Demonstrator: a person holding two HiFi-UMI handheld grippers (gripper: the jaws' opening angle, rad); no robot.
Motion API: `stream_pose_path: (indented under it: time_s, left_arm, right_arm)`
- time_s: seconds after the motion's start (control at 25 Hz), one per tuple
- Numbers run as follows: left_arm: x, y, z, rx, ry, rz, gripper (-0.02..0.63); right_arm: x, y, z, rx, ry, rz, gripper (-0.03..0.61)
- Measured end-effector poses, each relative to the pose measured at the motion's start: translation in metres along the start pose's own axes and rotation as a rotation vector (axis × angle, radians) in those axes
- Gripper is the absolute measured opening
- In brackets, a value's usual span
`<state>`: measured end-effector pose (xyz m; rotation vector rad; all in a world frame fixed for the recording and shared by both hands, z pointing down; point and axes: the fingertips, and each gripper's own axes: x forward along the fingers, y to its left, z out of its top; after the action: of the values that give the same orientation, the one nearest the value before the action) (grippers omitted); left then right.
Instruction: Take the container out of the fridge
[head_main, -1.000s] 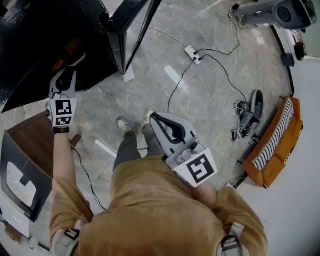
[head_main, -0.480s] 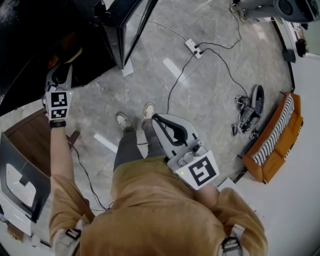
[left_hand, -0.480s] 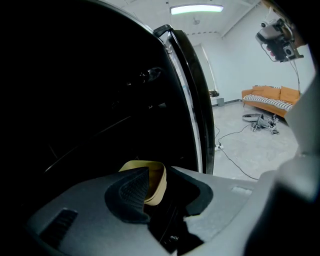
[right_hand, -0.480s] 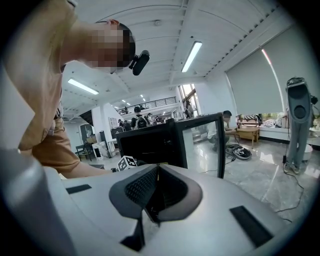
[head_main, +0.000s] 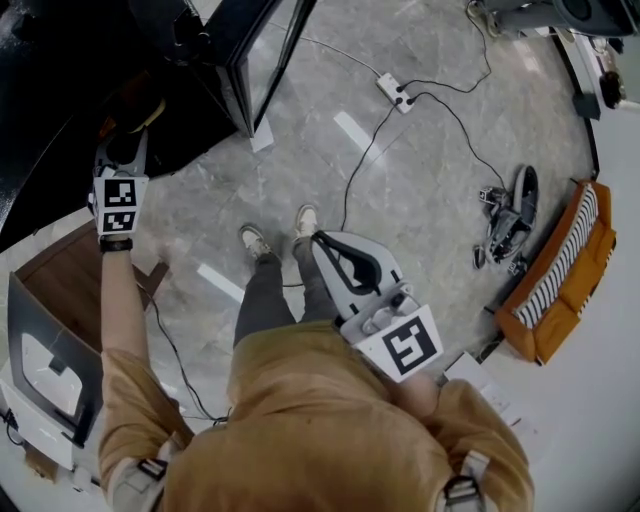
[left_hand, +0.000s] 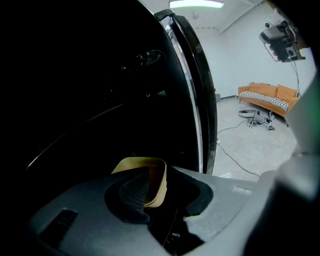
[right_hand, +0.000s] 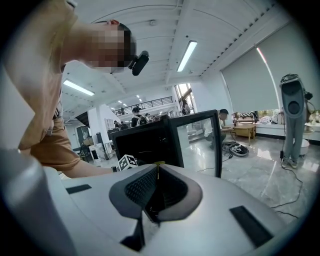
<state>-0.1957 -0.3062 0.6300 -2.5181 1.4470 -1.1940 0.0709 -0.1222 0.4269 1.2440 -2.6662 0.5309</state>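
I am at the grasp-and-withdraw step. My left gripper (head_main: 122, 148) is at the upper left of the head view, reaching into the dark fridge (head_main: 60, 70). The fridge's glass door (head_main: 262, 60) stands open just to the right of it.

In the left gripper view the tan container (left_hand: 156, 175) sits at the lower middle of the frame, inside the black interior. My left fingers straddle its rim, one ribbed pad (left_hand: 131, 192) inside the wall and the other outside. They look clamped on that thin wall, though the outer side of the pinch is in shadow.

My right gripper (right_hand: 156, 172) is held low at the centre of the head view, pointing out over the grey floor (head_main: 420, 200). Its fingers are pressed together with nothing between them.

I judge the container is not yet out, since it lies within the fridge opening. The next move calls for drawing my left gripper straight back toward me. I should keep the container level, because I cannot see what is in it. I also need to clear the door edge at the right of the left gripper view. A one-sided pinch on a thin wall may flex or slip, so a slow pull seems wise, and my free right gripper could support the base once it is out.

I can read no brand, label or lettering on the container or the fridge, as the interior is too dark. The only print is the black-and-white square patterns on my marker cubes (head_main: 118, 205), which carry no words.
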Motion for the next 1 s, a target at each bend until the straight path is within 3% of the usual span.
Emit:
stream_pose_path:
  time_s: [0.44, 1.0]
  left_arm:
    - [0.026, -0.004, -0.008, 0.043, 0.044, -0.028, 0.094]
    - [0.052, -0.011, -0.021, 0.034, 0.122, -0.083, 0.095]
  right_arm:
    - [0.010, -0.018, -0.018, 0.026, 0.018, -0.009, 0.005]
    - [0.015, -0.026, -0.028, 0.054, 0.031, -0.023, 0.005]
